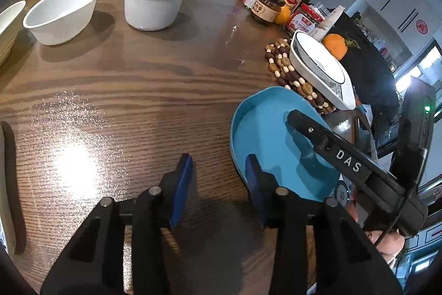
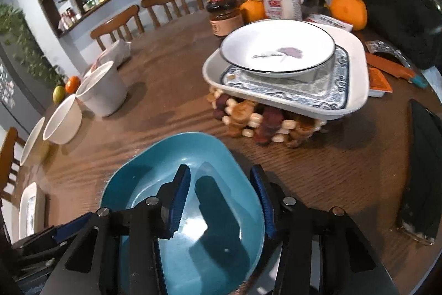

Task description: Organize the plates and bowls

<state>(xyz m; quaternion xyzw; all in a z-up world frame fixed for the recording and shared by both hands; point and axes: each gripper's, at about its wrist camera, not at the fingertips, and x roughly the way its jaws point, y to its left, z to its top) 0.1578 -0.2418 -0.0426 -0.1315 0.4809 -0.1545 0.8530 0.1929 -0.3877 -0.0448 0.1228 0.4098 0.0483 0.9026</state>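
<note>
From the left wrist, the left gripper [image 1: 219, 188] hangs over bare tabletop [image 1: 116, 90], its jaws apart with nothing between them; the blue plate [image 1: 265, 129] lies just beside its right finger, near the table's right edge, and the right gripper [image 1: 297, 118] reaches over it. Two white bowls [image 1: 62, 11] stand towards the far edge. From the right wrist, the right gripper [image 2: 221, 201] is over the blue plate [image 2: 154, 184], one finger inside, the other at its right rim; whether the pads press the rim cannot be told. Beyond, a round plate [image 2: 279, 46] tops a square dish [image 2: 355, 79] on a beaded mat [image 2: 257, 120].
</note>
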